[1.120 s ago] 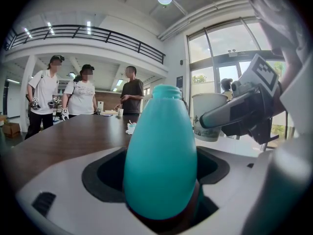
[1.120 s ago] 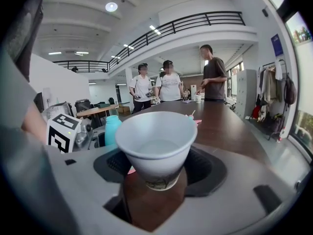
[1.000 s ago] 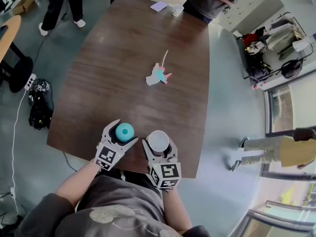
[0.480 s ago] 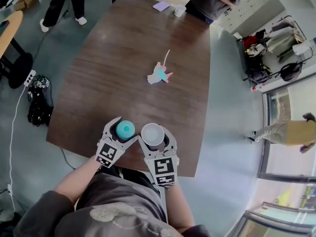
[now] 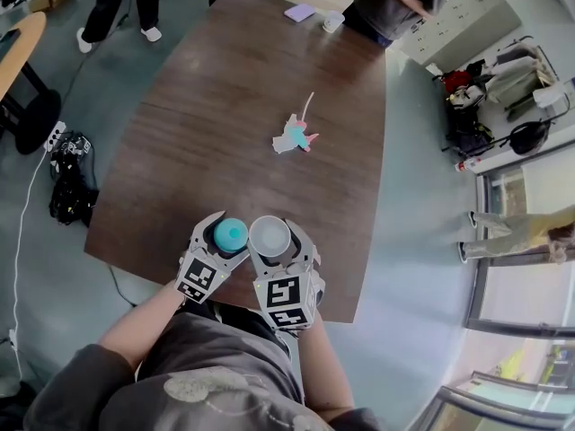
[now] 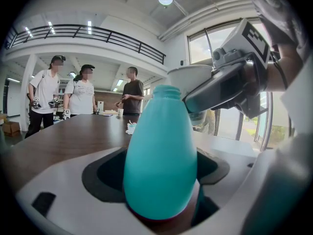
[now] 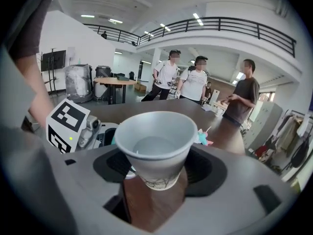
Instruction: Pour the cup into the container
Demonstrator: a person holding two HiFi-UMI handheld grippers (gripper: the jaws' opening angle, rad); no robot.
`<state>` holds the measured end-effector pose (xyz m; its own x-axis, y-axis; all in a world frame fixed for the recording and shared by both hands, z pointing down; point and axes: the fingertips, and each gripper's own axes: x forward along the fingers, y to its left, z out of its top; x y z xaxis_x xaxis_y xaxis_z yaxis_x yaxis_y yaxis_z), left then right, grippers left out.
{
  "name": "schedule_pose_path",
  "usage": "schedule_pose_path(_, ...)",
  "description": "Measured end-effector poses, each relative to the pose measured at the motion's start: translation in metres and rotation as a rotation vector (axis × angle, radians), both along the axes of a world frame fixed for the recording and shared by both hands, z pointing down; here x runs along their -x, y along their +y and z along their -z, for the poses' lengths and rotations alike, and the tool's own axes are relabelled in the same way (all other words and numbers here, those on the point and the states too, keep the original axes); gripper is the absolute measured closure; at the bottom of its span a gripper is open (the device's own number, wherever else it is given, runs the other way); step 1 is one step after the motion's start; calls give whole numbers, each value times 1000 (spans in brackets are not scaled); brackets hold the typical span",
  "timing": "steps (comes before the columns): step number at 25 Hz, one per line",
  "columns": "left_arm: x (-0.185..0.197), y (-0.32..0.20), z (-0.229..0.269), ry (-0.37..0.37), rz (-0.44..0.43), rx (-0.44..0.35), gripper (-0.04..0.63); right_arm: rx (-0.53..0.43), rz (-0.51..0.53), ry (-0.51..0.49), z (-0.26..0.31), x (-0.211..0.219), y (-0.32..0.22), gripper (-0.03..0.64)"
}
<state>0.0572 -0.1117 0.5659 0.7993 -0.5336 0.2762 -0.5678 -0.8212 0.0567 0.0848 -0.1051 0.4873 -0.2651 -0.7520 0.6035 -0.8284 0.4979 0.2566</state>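
A teal, vase-shaped container (image 5: 231, 233) (image 6: 160, 155) stands upright between the jaws of my left gripper (image 5: 226, 238), which is shut on its body near the table's front edge. My right gripper (image 5: 272, 240) is shut on a white paper cup (image 5: 269, 236) (image 7: 155, 146). The cup is held upright and raised off the table, with its rim close beside the container's narrow mouth; whether they touch I cannot tell. In the left gripper view the cup (image 6: 191, 78) sits just right of that mouth. Clear liquid seems to lie in the cup's bottom.
The dark wooden table (image 5: 234, 106) stretches away from me. On it lie a pink and teal paper figure (image 5: 295, 136) at the middle, and a small cup (image 5: 333, 21) and a purple pad (image 5: 299, 12) at the far end. People stand around the far end. A black bag (image 5: 70, 187) lies on the floor at left.
My right gripper has carried the cup to the left and a little forward, up against the teal container. The left gripper and the container have barely moved.
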Motion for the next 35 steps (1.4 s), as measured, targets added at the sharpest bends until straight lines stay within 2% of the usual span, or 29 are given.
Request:
schedule_pose_path(13, 0, -1, -1, 7, -3, 6, 189, 32, 50, 224, -13, 3, -5, 318)
schedule_pose_path(35, -1, -1, -1, 9, -7, 8, 189, 45, 120, 491, -11, 3, -8, 318)
